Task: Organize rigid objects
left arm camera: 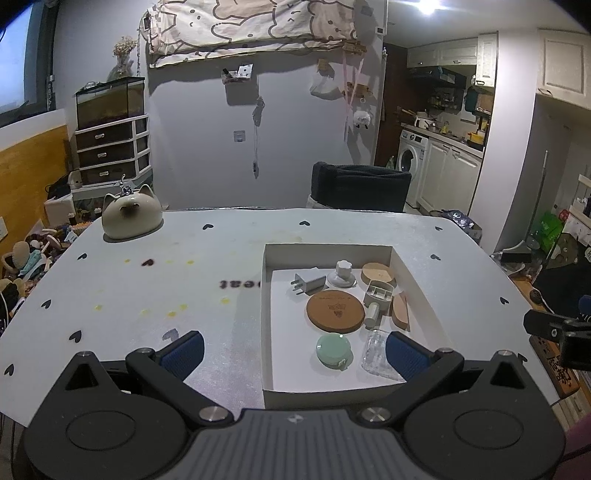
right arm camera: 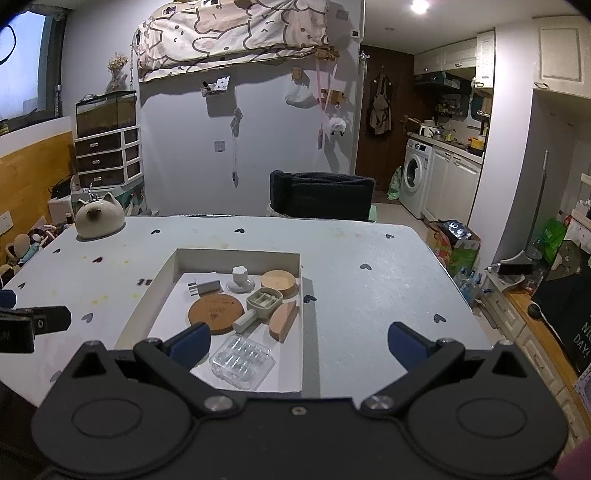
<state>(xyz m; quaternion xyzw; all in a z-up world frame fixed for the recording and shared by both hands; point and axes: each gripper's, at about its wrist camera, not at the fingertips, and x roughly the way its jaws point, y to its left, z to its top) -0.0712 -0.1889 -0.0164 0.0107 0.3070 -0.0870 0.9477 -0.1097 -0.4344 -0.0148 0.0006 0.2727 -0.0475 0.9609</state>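
Shallow white cardboard box (left arm camera: 269, 325) sits on the white heart-print table (left arm camera: 147, 288), holding a round brown cork coaster (left arm camera: 335, 312), mint-green round case (left arm camera: 333, 349), clear plastic blister tray (right arm camera: 242, 361), white plug adapter (left arm camera: 307, 285) and wooden wedge (right arm camera: 283, 320). Left gripper (left arm camera: 293, 354) spread, empty, above the box's near edge. Right gripper (right arm camera: 298, 343) spread, empty. Cream ceramic cat jar (left arm camera: 132, 216) at far left corner.

Dim room, glaring ceiling lamp (left arm camera: 427, 5), fisheye-bent edges.
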